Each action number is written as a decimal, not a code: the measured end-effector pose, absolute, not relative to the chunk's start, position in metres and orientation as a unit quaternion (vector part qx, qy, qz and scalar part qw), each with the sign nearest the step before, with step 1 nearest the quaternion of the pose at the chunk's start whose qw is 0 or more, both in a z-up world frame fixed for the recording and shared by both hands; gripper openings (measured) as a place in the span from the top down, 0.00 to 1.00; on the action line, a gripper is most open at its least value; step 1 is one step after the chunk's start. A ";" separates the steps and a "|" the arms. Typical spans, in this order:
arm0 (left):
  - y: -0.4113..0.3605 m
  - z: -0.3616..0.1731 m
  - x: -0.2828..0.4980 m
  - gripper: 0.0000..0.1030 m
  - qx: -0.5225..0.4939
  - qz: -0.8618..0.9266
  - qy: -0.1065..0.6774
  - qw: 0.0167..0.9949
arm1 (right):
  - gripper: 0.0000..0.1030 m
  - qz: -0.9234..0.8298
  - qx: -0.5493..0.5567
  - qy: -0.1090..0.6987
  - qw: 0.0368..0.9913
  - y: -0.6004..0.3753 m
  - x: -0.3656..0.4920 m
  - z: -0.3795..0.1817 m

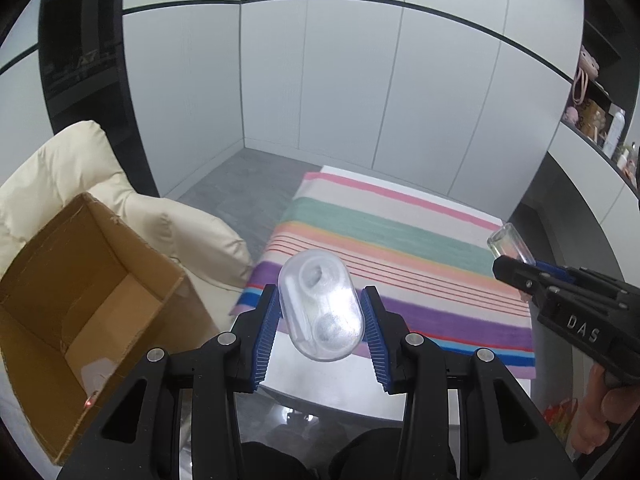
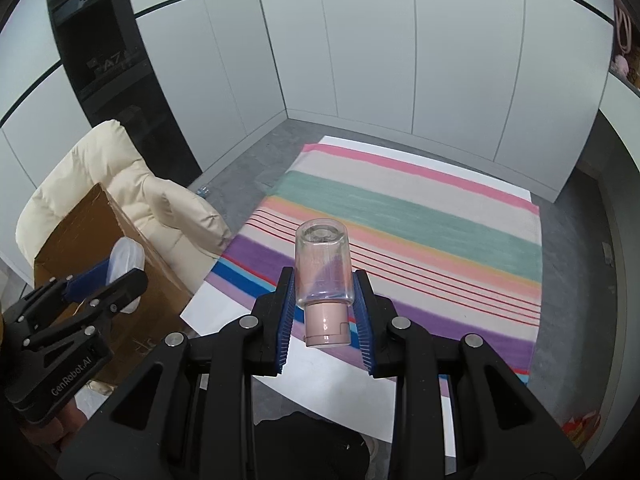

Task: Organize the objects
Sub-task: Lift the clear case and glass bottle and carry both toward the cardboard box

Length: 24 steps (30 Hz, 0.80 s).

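My left gripper [image 1: 320, 300] is shut on a clear oval plastic case [image 1: 320, 306] with round wells inside, held in the air to the right of an open cardboard box [image 1: 80, 312]. My right gripper [image 2: 324, 284] is shut on a clear glass bottle with a pink cap [image 2: 323, 276], bottom pointing away, held above the striped cloth [image 2: 420, 216]. In the right wrist view the left gripper [image 2: 120, 280] with the case [image 2: 126, 258] sits in front of the box [image 2: 96, 232]. In the left wrist view the right gripper [image 1: 516, 268] and bottle [image 1: 508, 244] are at the right.
The striped cloth [image 1: 400, 240] lies on a white table. A cream padded chair [image 1: 100, 184] stands behind the box. White cabinet walls close the back. Shelves with small items [image 1: 600, 120] are at the far right.
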State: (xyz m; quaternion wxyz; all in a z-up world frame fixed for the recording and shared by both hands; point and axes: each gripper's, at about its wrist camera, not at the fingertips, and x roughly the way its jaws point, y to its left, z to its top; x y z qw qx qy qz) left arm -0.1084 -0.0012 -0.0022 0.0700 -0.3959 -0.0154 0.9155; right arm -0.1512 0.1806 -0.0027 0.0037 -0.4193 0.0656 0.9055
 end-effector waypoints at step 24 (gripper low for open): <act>-0.094 0.001 -0.102 0.59 -0.381 0.923 -0.042 -0.010 | 0.72 0.915 -0.397 -0.018 -0.072 0.074 -0.173 0.001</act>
